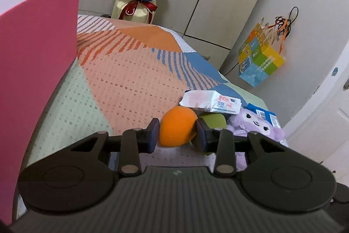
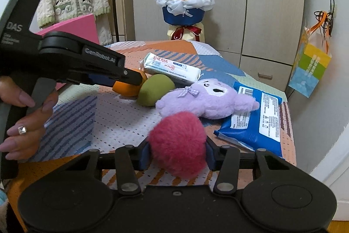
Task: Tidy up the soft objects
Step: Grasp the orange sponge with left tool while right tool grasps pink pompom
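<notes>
Now the left gripper (image 1: 177, 131) jaws pinch the orange sponge (image 1: 177, 127), while the right gripper (image 2: 177, 155) jaws squeeze the pink pompom (image 2: 177, 143).

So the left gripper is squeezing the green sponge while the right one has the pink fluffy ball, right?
Not quite. In the left wrist view, the left gripper is squeezing the orange sponge; the green sponge lies free beside it. The right gripper does have the pink fluffy ball.

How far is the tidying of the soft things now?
Done: nothing seen inside the pink box, whose inside is hidden. In hand: the left gripper squeezes the orange sponge; the right gripper squeezes the pink pompom. Left on the bed: green sponge, purple plush, two tissue packs.
</notes>
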{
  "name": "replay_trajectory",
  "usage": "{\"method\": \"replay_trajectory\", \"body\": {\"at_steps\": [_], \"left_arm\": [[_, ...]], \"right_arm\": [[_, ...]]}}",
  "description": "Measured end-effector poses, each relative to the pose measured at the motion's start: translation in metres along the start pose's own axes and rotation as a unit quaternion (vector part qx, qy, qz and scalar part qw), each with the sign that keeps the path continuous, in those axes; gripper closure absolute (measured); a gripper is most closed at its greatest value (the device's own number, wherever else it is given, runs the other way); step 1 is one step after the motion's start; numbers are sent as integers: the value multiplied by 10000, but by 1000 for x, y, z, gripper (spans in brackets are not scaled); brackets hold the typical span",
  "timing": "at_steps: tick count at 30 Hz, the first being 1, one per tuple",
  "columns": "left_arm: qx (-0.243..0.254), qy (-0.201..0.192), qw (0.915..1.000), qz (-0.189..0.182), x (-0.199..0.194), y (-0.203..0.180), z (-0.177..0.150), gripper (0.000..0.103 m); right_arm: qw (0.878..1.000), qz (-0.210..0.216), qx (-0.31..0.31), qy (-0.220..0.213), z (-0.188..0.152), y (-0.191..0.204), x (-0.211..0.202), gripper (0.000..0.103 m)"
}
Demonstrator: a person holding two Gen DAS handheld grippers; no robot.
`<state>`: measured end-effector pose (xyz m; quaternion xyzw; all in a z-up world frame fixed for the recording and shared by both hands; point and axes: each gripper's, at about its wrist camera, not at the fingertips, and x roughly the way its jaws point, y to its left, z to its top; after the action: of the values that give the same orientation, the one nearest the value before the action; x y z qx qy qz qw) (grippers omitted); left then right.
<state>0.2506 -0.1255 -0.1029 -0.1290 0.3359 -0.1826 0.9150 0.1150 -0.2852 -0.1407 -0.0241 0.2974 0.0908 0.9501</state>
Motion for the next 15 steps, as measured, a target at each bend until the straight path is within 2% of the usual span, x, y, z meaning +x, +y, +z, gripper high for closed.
{"method": "replay_trajectory", "body": {"at_steps": [9,15], "left_arm": [[407,-119,9990,149,-35,-12,-8,68],[639,-168,9978,79,-67,-20,-23,68]], "right_arm": [[10000,-22,31,-41,-4,8,-13,49],[9999,-89,122,-75,-11,13,-28,49]]}}
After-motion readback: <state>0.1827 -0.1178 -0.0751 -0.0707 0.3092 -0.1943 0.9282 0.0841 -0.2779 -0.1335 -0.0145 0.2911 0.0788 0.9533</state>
